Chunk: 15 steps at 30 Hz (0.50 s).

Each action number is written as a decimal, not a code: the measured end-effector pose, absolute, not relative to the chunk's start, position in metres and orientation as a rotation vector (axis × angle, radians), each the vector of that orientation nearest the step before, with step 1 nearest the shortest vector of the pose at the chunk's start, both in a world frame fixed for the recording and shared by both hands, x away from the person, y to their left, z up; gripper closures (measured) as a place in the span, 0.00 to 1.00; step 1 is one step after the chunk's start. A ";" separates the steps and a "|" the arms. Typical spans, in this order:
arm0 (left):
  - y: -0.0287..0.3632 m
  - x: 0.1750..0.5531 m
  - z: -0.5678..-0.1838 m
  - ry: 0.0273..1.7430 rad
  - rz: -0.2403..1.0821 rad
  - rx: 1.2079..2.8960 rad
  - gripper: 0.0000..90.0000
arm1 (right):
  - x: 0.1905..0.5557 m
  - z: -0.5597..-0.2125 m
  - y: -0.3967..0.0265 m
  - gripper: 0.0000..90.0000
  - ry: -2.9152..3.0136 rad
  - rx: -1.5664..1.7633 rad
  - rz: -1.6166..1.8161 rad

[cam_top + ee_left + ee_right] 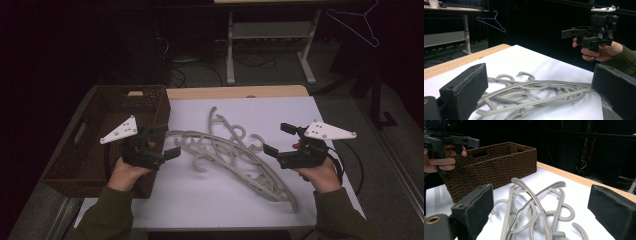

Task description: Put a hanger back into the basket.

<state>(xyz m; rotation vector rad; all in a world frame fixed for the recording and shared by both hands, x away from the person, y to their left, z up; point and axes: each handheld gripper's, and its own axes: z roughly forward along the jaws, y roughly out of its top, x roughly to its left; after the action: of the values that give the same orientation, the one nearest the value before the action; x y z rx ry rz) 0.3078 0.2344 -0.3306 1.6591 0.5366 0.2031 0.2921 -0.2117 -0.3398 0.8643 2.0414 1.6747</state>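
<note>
A pile of grey hangers (235,150) lies mid-table on the white sheet (200,200) beside a brown basket (100,125), flanked by the left gripper (162,141) and right gripper (276,138), both wide open and empty.

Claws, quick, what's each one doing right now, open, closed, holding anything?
Left claw: open, holding nothing, beside the grey hangers.
Right claw: open, holding nothing, on the hangers' other side.
</note>
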 end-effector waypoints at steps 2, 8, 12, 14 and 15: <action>0.231 0.307 -0.330 0.530 0.201 1.670 0.00 | 0.291 -0.340 -0.212 0.06 2.048 0.873 1.666; 0.218 0.305 -0.332 0.530 0.188 1.713 0.00 | 0.293 -0.344 -0.212 0.07 2.094 0.909 1.593; 0.207 0.300 -0.340 0.523 0.157 1.743 0.00 | 0.290 -0.357 -0.214 0.07 2.149 0.940 1.523; 0.203 0.298 -0.345 0.522 0.141 1.759 0.00 | 0.289 -0.360 -0.217 0.08 2.161 0.954 1.506; 0.201 0.296 -0.347 0.523 0.135 1.767 0.00 | 0.289 -0.361 -0.218 0.09 2.166 0.961 1.497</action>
<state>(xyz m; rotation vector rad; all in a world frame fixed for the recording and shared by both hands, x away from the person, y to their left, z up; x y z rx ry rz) 0.2962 0.2010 -0.3473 1.7666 0.5225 0.1355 0.2888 -0.2179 -0.3615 0.9609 2.1657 1.4967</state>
